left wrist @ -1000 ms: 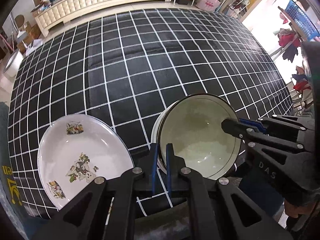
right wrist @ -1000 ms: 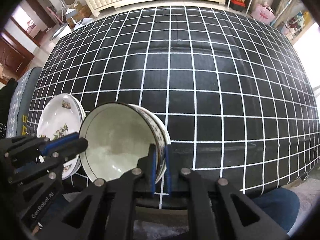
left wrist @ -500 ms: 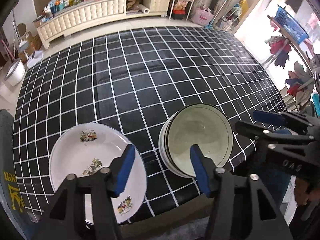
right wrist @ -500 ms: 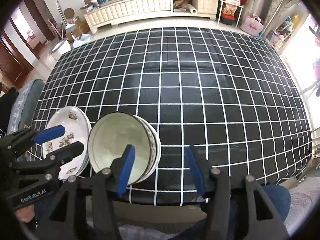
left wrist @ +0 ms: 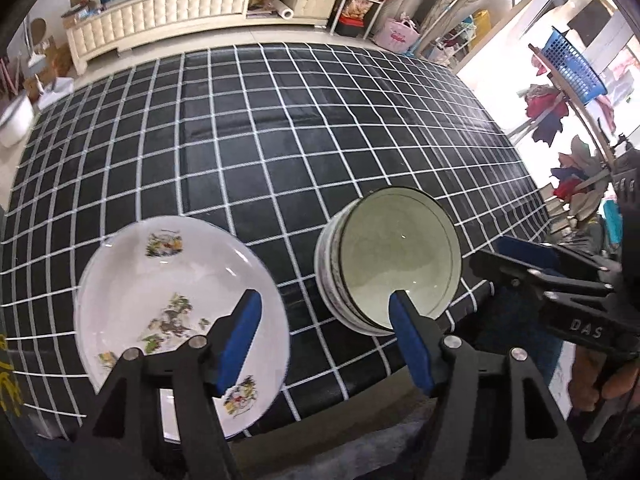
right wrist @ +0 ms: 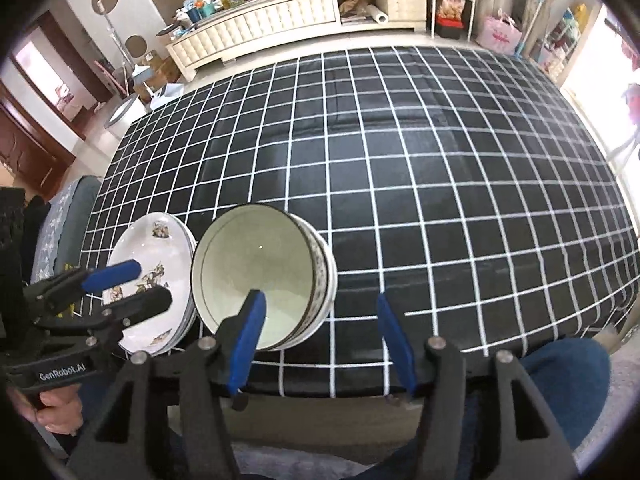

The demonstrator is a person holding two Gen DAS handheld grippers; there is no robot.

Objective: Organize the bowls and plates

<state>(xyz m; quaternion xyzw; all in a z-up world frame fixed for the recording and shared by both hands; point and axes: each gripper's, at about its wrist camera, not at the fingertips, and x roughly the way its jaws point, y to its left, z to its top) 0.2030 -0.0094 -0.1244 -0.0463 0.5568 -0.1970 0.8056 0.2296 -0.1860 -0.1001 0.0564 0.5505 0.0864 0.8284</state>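
Black white-gridded tablecloth (left wrist: 280,140); white flower-printed plates (left wrist: 160,292); pale green bowls (left wrist: 396,256).

Glossy white ceramic plates with floral prints (left wrist: 176,280) and glazed pale-green stacked bowls (left wrist: 396,256) are gleaming on the slightly shiny black checked cloth surface (left wrist: 280,140).

A black tablecloth with a white grid (right wrist: 400,168) spreads out ahead of the claws and covers the whole table. Beyond its far edge, straight ahead, a long cream cabinet with a quilted front (right wrist: 260,28) stands against the wall, its top crowded with small boxes and jars. A paper roll (right wrist: 378,16) lies in an open shelf at its right end. Further right sits a pink bag (right wrist: 502,34) on the floor. Far right of the left claw, a blue basket (left wrist: 572,66) hangs high beside red cloths (left wrist: 546,110). Blue trouser legs (right wrist: 560,380) show below the table edge.
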